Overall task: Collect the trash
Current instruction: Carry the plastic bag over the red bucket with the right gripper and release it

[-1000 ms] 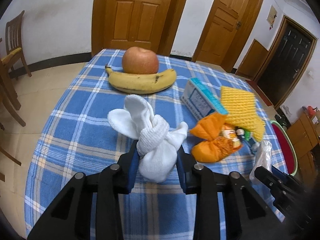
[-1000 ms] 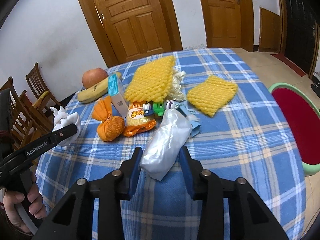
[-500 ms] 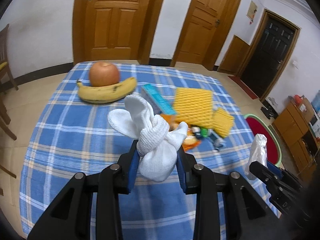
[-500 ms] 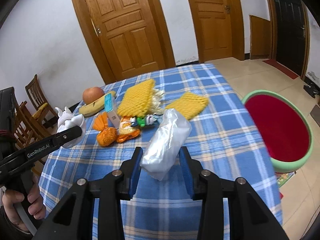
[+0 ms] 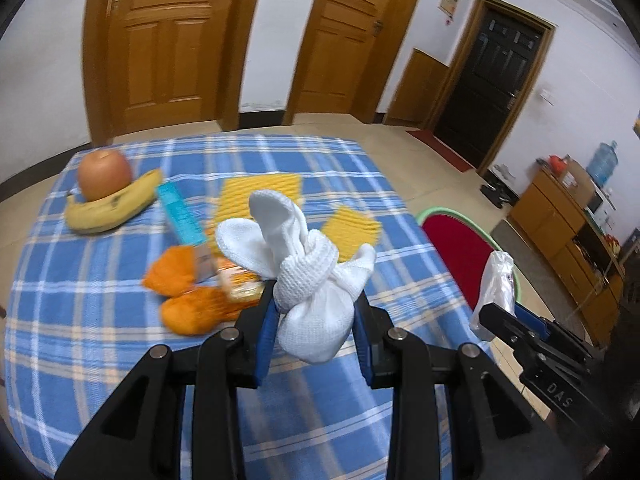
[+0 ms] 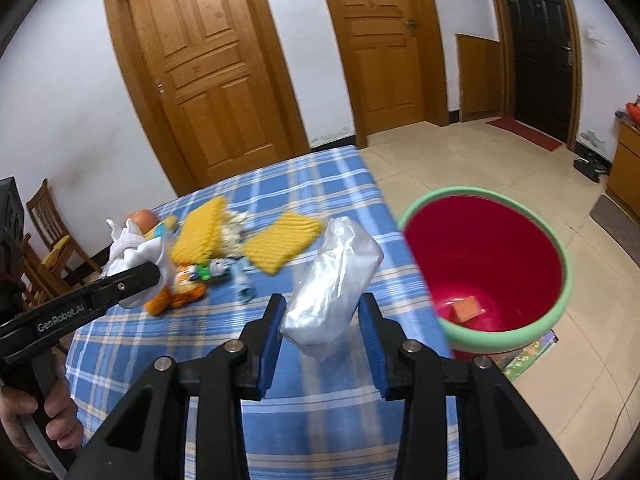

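A white-walled room with panelled wooden doors and a tiled floor holds a surface covered in a blue plaid cloth [image 5: 100, 360]. Nearest in the left wrist view, the left hand-held gripper [image 5: 315, 320] is clenched on a knotted white knit cloth bundle [image 5: 308, 276], which is lifted clear of the surface between its blue-padded fingers. Just beyond and to the left of this hand-held gripper lie crumpled orange wrappers [image 5: 188, 292], with a teal and white carton [image 5: 182, 216] past them and yellow foam fruit nets [image 5: 260, 196] ahead. Farther off to the left sits a yellow banana [image 5: 112, 208] with a reddish apple [image 5: 105, 174] touching its far side. In the right wrist view, the right hand-held gripper [image 6: 323, 330] grasps a crumpled clear plastic bag [image 6: 334, 284], held above the surface near its right edge. Ahead and to the right of it, down on the floor beside the surface, stands a red plastic bin with a green rim [image 6: 564, 292]; a small orange scrap [image 6: 466, 307] lies at its bottom. A wooden chair [image 6: 48, 224] stands far to the left.
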Action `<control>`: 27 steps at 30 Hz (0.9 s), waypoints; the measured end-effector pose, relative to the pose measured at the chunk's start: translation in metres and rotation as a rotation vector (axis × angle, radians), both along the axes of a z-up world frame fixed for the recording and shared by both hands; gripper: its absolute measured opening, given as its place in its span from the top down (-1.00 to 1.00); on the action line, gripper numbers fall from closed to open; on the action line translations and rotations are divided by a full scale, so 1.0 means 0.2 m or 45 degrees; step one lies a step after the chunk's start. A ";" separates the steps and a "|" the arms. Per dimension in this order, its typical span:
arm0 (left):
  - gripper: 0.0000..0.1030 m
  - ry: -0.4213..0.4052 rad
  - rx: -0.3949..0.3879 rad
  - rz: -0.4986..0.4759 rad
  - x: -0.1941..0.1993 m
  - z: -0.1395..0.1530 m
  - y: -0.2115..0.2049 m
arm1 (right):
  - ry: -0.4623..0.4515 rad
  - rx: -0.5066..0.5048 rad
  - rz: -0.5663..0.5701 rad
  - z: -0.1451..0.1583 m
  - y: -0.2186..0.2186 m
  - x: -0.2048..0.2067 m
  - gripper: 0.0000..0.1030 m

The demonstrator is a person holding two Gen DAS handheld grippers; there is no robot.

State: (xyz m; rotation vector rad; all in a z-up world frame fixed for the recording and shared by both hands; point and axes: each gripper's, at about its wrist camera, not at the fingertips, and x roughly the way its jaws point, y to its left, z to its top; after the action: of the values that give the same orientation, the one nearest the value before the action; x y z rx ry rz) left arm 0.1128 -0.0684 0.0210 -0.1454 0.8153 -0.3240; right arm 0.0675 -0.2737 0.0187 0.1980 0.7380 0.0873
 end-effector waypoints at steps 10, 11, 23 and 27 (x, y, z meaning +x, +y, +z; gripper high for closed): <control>0.34 -0.003 0.036 -0.122 0.08 0.02 -0.30 | 0.020 0.006 -0.117 -0.03 -0.27 0.03 0.21; 0.34 -0.002 0.040 -0.134 0.09 0.01 -0.33 | 0.023 0.006 -0.126 -0.04 -0.29 0.03 0.21; 0.34 0.016 0.077 -0.252 0.20 -0.03 -0.63 | 0.086 0.007 -0.245 -0.14 -0.57 0.10 0.21; 0.34 0.022 0.090 -0.285 0.22 -0.05 -0.72 | 0.105 0.012 -0.264 -0.18 -0.64 0.13 0.18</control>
State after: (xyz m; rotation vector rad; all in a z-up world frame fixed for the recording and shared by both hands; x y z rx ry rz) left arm 0.1574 -0.2128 0.0113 0.0097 0.8605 -0.5049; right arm 0.0929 -0.4012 -0.0172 0.2872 0.7950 -0.1156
